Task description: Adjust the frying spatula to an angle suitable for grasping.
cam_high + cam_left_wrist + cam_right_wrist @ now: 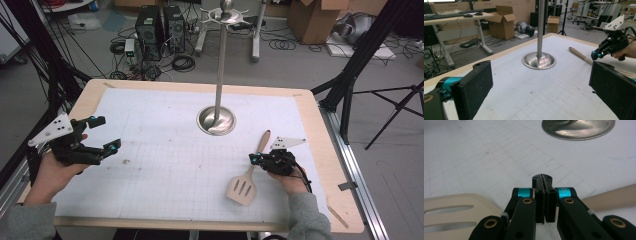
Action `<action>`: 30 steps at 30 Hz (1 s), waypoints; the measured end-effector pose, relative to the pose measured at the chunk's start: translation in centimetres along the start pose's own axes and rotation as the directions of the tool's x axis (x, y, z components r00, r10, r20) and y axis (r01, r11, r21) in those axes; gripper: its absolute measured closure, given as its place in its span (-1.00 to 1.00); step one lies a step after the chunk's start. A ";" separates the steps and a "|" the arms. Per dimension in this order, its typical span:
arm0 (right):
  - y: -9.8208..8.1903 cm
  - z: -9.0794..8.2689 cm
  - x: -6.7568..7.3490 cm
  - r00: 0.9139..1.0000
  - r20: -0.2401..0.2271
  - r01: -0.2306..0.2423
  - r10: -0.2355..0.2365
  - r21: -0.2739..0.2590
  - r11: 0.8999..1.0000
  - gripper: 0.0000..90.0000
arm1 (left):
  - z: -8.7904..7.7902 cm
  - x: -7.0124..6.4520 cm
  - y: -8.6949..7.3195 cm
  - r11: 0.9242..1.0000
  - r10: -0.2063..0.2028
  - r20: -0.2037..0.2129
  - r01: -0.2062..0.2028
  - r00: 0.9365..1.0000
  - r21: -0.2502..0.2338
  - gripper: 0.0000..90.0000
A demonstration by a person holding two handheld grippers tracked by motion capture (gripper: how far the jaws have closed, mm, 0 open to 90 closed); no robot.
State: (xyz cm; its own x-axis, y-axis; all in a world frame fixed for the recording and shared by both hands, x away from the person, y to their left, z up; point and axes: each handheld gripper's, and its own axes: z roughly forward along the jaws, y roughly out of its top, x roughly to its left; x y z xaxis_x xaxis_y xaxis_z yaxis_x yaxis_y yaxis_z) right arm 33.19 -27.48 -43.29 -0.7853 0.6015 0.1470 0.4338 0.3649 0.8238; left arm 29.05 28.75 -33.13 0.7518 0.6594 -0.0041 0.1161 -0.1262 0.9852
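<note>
A pale wooden slotted spatula [243, 188] lies flat on the white grid mat, blade toward the table's front and handle pointing to the back. My right gripper [253, 159] sits low over the spatula's neck, coming in from its right side. In the right gripper view its jaws [544, 181] are pressed pad to pad with nothing between them, the blade [451, 211] to their left and the handle [610, 197] to their right. My left gripper [105, 134] hovers at the table's left side, open and empty [541, 85], and its view takes in the right gripper [597, 55] and the handle [579, 54].
A tall metal stand with a round dished base [216, 122] rises from the mat's middle back; hooks crown its pole [226, 15]. The base appears again [539, 61] [579, 128]. The wooden table rim [330, 165] frames the mat. Tripods, boxes and cables lie on the floor beyond.
</note>
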 end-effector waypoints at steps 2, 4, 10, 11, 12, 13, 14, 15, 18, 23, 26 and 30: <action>0.0 0.2 0.1 1.000 -0.002 0.004 -0.004 0.014 1.000 0.99 | 0.0 0.0 0.0 1.000 -0.002 0.000 0.002 1.000 0.002 -0.88; 0.0 0.4 0.2 1.000 -0.003 0.007 -0.006 0.022 1.000 0.99 | 0.0 0.0 -0.1 1.000 -0.002 0.007 0.002 1.000 -0.001 -0.88; -0.3 0.9 0.3 1.000 -0.007 0.015 -0.015 0.044 0.999 0.99 | -0.1 0.1 -0.1 1.000 0.002 0.005 -0.002 1.000 -0.006 -0.88; -0.3 0.9 0.2 1.000 -0.005 0.019 -0.019 0.049 0.999 0.99 | -0.1 0.1 -0.1 1.000 0.000 0.003 0.000 1.000 -0.005 -0.88; -0.4 1.0 0.2 1.000 -0.003 0.016 -0.016 0.052 0.998 0.99 | -0.1 0.1 -0.2 1.000 -0.002 0.003 0.002 1.000 -0.004 -0.88; -0.4 1.1 0.2 1.000 -0.004 0.014 -0.013 0.056 0.998 0.99 | -0.1 0.1 -0.2 1.000 -0.002 0.003 0.002 1.000 -0.004 -0.88; -0.4 1.1 0.2 1.000 -0.001 0.016 -0.016 0.057 0.998 0.99 | -0.1 0.2 -0.2 1.000 -0.003 0.001 0.003 1.000 -0.004 -0.88; -0.4 1.2 0.2 1.000 -0.001 0.018 -0.018 0.060 0.998 0.99 | -0.1 0.2 -0.2 1.000 -0.003 0.001 0.003 1.000 -0.004 -0.88; -0.4 1.4 0.3 1.000 0.000 0.022 -0.022 0.065 0.998 0.99 | -0.1 0.2 -0.3 1.000 -0.004 0.002 0.004 1.000 0.003 -0.88; -0.5 1.8 0.2 1.000 0.002 0.029 -0.029 0.079 0.996 0.99 | 0.0 0.3 -0.4 1.000 -0.006 -0.001 0.006 1.000 0.006 -0.88; -0.5 2.0 0.4 0.999 0.006 0.040 -0.040 0.102 0.994 0.99 | 0.0 0.3 -0.4 1.000 -0.008 -0.001 0.008 1.000 0.009 -0.88; -0.5 2.0 0.6 0.998 0.010 0.061 -0.062 0.116 0.991 1.00 | 0.0 0.3 -0.5 1.000 -0.009 -0.001 0.009 1.000 0.013 -0.88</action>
State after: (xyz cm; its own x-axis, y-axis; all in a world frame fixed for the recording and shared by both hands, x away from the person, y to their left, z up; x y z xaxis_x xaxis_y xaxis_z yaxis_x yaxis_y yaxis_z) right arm 33.40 -25.86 -44.77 -0.8065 0.5843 0.0900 0.4336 0.4812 0.7618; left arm 29.25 28.99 -33.68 0.7500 0.6614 -0.0126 0.1311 -0.1300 0.9828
